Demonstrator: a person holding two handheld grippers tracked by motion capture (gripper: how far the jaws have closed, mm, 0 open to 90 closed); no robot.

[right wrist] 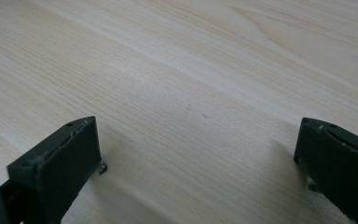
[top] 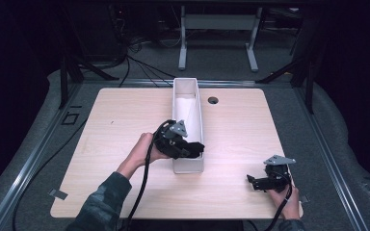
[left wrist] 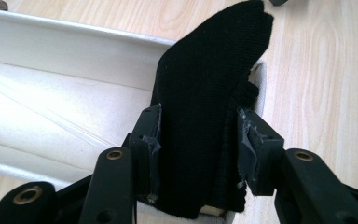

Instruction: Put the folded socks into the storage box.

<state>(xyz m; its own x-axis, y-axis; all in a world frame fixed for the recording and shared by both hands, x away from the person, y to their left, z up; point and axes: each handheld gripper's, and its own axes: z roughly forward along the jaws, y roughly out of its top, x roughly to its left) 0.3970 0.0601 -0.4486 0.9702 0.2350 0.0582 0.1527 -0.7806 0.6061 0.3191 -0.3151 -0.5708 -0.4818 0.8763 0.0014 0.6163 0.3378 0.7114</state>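
Observation:
A long white bin (top: 176, 98) lies lengthwise on the wooden table (top: 120, 125). My left gripper (top: 196, 150) reaches over the bin's near end, with a black knitted sock (top: 197, 145) between its jaws. In the left gripper view the sock (left wrist: 209, 70) stands up from the left gripper (left wrist: 198, 121), both pads touch its sides, and its top leans over the bin's rim (left wrist: 74, 51). My right gripper (top: 250, 182) rests low at the table's near right corner. Its jaws (right wrist: 200, 140) stand wide apart over bare wood with nothing between them.
Something white (top: 185, 108) lies inside the bin's far half. A round cable hole (top: 213, 100) sits in the table just right of the bin. A desk frame (top: 219, 29) stands on the floor beyond the table. Cables trail from both grippers over the near edge.

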